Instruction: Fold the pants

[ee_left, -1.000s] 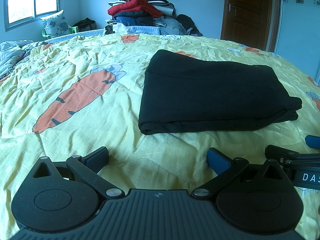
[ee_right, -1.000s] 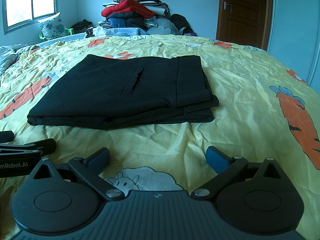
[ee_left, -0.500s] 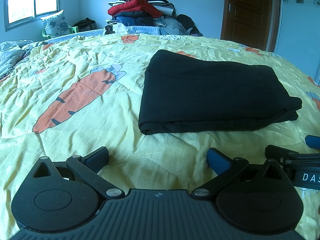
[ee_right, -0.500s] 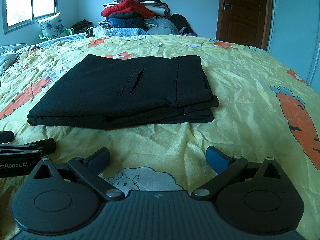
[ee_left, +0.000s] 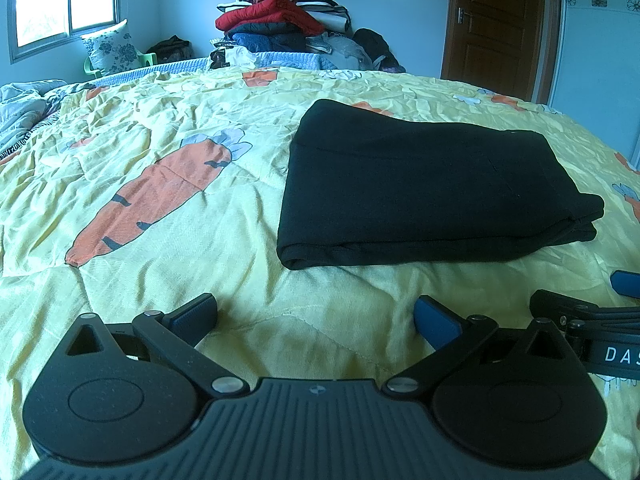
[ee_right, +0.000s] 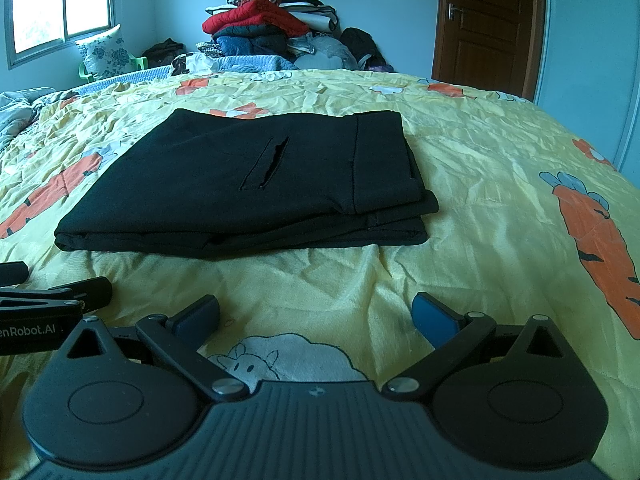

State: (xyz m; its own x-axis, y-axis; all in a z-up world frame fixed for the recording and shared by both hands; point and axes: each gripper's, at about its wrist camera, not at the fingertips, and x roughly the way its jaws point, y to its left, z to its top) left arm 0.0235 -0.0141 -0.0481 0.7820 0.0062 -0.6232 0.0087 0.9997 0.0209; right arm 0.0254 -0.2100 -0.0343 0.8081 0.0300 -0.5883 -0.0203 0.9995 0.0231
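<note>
I see pants [ee_left: 424, 192] folded on bed [ee_left: 160, 152], ahead of my fingers | left gripper [ee_left: 316, 314], right gripper [ee_right: 316, 314] spread, empty | soft, limp, light; I'd pinch near folded edge

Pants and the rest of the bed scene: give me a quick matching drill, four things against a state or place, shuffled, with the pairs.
Things:
1. pants
2. left gripper
3. clothes pile
4. door

States or places:
A. stacked against the far wall
B. folded flat on the quilt
C. shut, at the far right
D. open, holding nothing

Pairs: 1-B, 2-D, 3-A, 4-C
</note>
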